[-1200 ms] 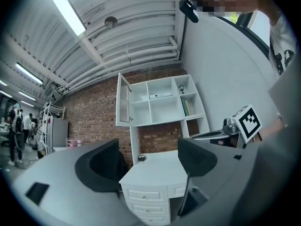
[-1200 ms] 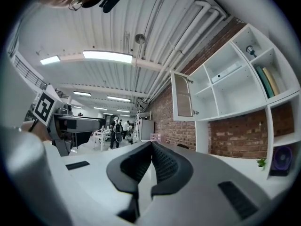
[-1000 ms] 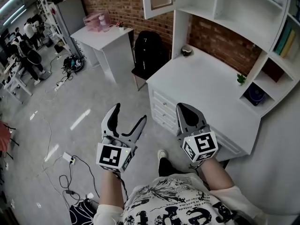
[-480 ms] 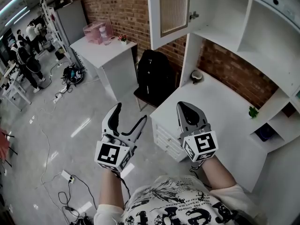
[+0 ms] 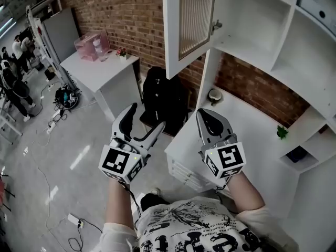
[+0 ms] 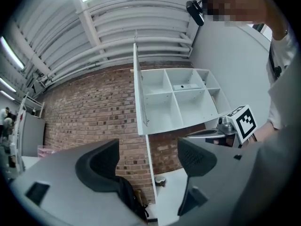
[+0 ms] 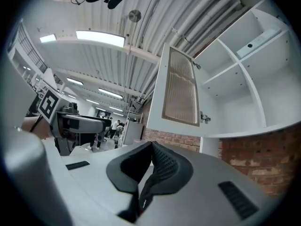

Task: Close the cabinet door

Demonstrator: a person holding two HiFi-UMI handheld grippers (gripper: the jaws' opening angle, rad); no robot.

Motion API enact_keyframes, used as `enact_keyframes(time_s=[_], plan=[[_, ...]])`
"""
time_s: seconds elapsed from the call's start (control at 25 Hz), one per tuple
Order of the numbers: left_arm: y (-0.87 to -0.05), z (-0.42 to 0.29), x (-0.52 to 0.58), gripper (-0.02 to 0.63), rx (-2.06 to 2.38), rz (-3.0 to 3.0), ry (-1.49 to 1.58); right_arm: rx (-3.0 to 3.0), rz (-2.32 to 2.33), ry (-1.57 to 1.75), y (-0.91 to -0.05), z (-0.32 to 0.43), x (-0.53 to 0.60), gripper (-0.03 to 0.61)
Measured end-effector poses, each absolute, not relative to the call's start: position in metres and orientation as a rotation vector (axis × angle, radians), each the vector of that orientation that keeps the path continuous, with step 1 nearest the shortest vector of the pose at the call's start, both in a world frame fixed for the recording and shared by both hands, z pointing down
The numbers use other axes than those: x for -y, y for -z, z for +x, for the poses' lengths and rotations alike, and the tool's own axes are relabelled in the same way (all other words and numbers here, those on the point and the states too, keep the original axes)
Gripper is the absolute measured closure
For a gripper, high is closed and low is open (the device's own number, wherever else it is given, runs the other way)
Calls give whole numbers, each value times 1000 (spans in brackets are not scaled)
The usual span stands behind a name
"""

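A white cabinet door (image 5: 186,25) with a ribbed glass panel stands swung open from the upper wall cabinet (image 5: 252,20). In the right gripper view the door (image 7: 181,91) faces me beside the bare white shelves (image 7: 244,79). The left gripper view catches the door (image 6: 138,95) edge-on, left of the shelves (image 6: 181,98). My left gripper (image 5: 142,122) is open with nothing between its jaws, below and left of the door. My right gripper (image 5: 206,117) is shut and holds nothing, below the door's lower edge. Neither touches the door.
A white desk with drawers (image 5: 231,140) stands under the cabinet, with a small bowl (image 5: 214,95) and a little plant (image 5: 282,132) on it. A black backpack (image 5: 163,101) leans by the brick wall (image 5: 121,14). A second white table (image 5: 97,67) stands to the left.
The view has tilted up and drawn nearer the cabinet, so the open door looks larger. Both grippers have risen slightly toward it; their jaws have not changed.
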State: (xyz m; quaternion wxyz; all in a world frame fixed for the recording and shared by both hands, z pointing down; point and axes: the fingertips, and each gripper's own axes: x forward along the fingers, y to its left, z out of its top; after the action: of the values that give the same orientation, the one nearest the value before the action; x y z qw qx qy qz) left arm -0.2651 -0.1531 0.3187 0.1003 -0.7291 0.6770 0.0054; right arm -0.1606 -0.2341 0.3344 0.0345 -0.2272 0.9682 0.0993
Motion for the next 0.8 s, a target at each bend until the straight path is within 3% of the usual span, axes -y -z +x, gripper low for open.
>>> enact_keyframes(time_s=[0.32, 0.8], plan=[[-254, -355, 234, 241, -1623, -2366, -167, -2789, -990, -414, -280, -231, 286, 563], [-112, -397, 267, 241, -929, -2614, -493, -2511, -1404, -481, -226, -272, 283, 563]])
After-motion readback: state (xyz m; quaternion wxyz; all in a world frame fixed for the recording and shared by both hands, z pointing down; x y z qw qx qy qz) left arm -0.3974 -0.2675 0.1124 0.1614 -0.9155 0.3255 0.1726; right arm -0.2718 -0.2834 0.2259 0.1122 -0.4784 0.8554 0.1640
